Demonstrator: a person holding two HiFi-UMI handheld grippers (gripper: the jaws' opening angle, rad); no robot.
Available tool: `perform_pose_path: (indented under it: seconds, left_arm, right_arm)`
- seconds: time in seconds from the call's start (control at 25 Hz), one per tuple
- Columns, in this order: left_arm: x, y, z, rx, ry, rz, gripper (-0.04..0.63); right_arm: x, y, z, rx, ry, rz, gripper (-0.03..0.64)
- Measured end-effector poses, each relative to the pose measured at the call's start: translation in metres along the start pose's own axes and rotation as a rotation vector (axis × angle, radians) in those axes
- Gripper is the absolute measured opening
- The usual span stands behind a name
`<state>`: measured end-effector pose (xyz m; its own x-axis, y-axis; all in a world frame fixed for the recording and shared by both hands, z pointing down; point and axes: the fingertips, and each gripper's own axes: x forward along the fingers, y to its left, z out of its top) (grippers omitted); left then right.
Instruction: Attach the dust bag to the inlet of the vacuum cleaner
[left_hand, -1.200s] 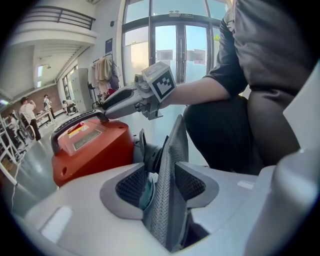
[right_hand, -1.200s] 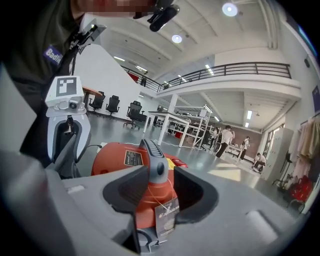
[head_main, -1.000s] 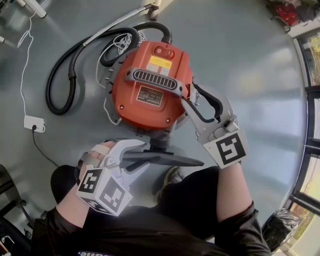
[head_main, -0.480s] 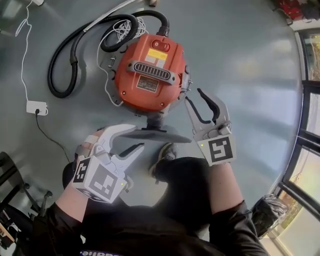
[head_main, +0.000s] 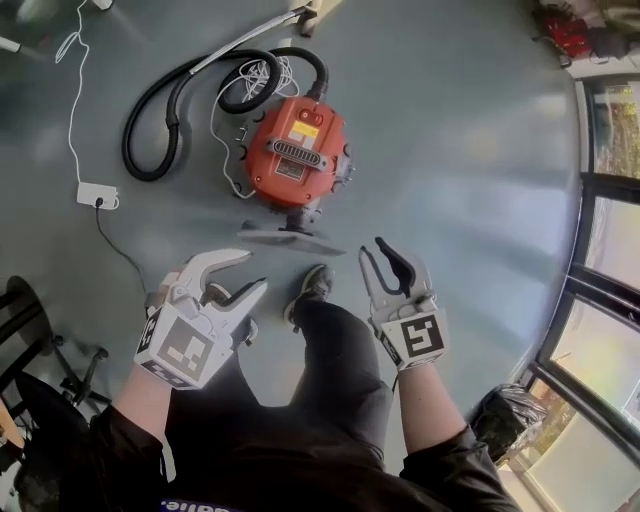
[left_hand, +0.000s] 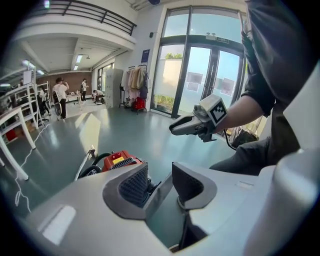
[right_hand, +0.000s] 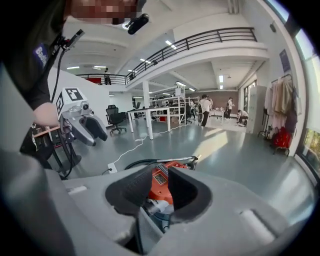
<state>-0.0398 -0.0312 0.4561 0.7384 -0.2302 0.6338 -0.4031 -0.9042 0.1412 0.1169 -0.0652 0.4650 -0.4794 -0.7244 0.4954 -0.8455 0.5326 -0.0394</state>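
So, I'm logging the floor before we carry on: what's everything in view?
vacuum cleaner: one, orange, ahead of the person
hose: one, black, looped left of the vacuum cleaner
wand: one, metal, beyond the hose
dust bag: one, grey, flat, at the vacuum cleaner's near side
cable: one, white, far left
socket block: one, white, at the cable's near end
shoe: one, grey, near the dust bag
left gripper: one, grey, open, empty, jaws just been closing
right gripper: one, grey, open, empty, jaws just been closing
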Motion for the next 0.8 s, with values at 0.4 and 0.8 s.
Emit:
perform_pose_path:
  seconds: [0.4,0.8]
  left_arm:
    - [-0.125,-0.046,0.088,-0.046,0.026,0.069,0.175]
    - [-0.213,-0.082,0.132,-0.051,-0.087,0.157,0.175]
  right_arm:
    - [-0.075,0.057,0.100,0.111,0.021,0.086,0.089]
    - [-0.132,0.102,0.158,0.027,-0.020,0.151,0.089]
